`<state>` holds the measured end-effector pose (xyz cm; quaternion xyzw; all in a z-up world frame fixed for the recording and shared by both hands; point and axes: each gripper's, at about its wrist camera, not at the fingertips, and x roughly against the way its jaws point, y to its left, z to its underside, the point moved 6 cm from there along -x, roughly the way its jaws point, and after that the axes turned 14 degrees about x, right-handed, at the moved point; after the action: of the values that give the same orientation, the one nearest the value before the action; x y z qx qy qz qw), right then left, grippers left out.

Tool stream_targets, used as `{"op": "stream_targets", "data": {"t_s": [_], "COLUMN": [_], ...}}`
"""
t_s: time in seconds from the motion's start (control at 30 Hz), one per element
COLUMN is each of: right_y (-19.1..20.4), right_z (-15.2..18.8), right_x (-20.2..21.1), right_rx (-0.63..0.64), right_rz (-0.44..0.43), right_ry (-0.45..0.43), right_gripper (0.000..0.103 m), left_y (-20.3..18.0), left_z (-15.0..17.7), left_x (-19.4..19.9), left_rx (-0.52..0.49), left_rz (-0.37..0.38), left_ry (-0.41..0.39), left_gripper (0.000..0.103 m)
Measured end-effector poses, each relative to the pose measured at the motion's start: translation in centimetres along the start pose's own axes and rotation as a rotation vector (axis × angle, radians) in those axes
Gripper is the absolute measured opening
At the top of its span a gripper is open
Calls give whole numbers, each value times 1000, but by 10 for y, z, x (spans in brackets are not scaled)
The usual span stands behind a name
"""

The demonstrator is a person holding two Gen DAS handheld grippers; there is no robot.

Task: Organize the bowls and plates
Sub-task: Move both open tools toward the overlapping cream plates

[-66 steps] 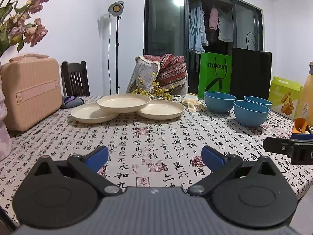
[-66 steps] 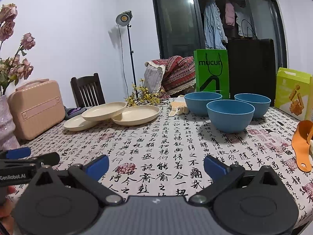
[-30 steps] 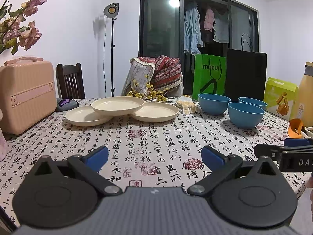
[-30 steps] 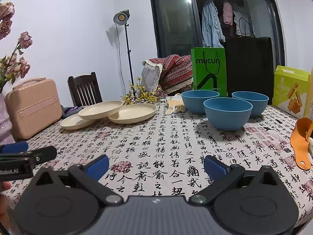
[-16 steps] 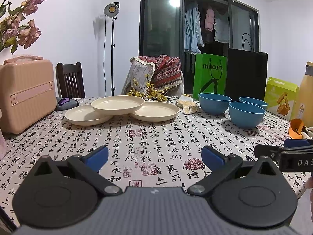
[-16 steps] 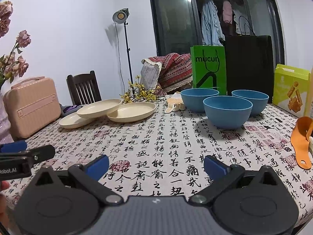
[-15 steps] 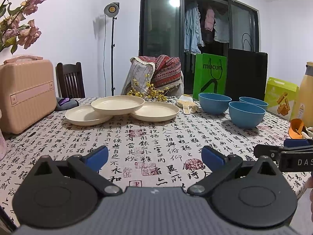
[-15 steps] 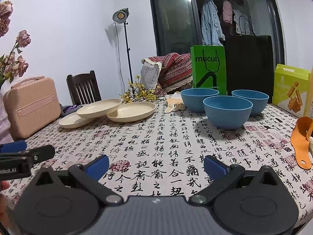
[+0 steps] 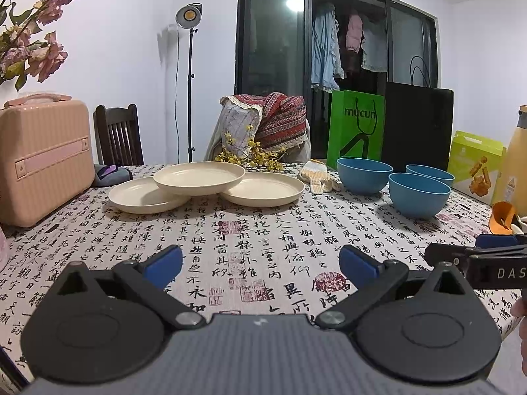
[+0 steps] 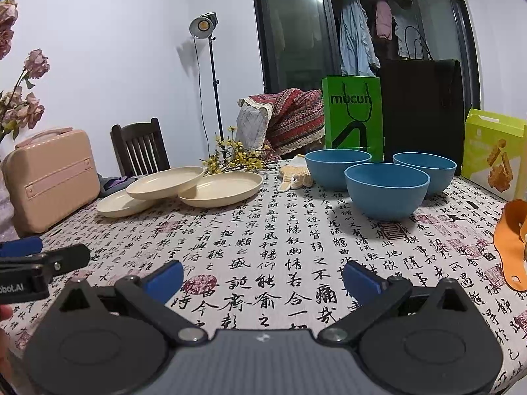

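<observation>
Three cream plates lie overlapping at the far left of the table: a top plate rests on a left plate and a right plate. Three blue bowls stand at the far right, the nearest bowl in front of two others. My left gripper hovers open over the near tablecloth, empty. My right gripper is also open and empty, well short of the bowls. Each gripper shows at the edge of the other's view.
A pink case and dried flowers stand at the left. A green bag, black bag, yellow-green box and knitted gloves sit at the back. An orange tool lies near the right edge.
Both grippers have stayed open and nearly still, with only a slight shift of view. The plates and bowls have not moved.
</observation>
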<state>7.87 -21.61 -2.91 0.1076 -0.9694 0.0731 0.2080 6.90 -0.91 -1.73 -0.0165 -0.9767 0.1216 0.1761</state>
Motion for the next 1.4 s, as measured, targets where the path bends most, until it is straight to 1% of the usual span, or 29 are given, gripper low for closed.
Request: {"op": "stream_targets", "data": {"t_s": [0.13, 0.3, 0.63, 0.8, 1.0, 1.17, 1.4], "right_y": [0, -3, -7, -9, -10, -8, -3], "right_z": [-1, -5, -17, -26, -37, -47, -59], "right_x": [-3, -9, -25, -33, -43, -52, -69], "right_rx": [1, -4, -10, -24, -34, -47, -47], "right_rz": [3, 3, 14, 16, 16, 15, 1], "right_ry": [0, -1, -12, -22, -39, -52, -45], "right_gripper": [103, 103, 103, 103, 103, 103, 103], "left_y": [1, 5, 17, 22, 29, 31, 36], "left_z": [-4, -10, -30, -39, -48, -54, -63], "left_x": [-3, -7, -15, -22, -33, -42, -59], "left_rx": [-5, -22, -30, 4, 31, 22, 11], "left_rz": [-1, -21, -49, -21, -20, 7, -12], "left_ry": [-9, -28, -69, -53, -38, -23, -4], "left_gripper": [103, 103, 103, 103, 103, 103, 103]}}
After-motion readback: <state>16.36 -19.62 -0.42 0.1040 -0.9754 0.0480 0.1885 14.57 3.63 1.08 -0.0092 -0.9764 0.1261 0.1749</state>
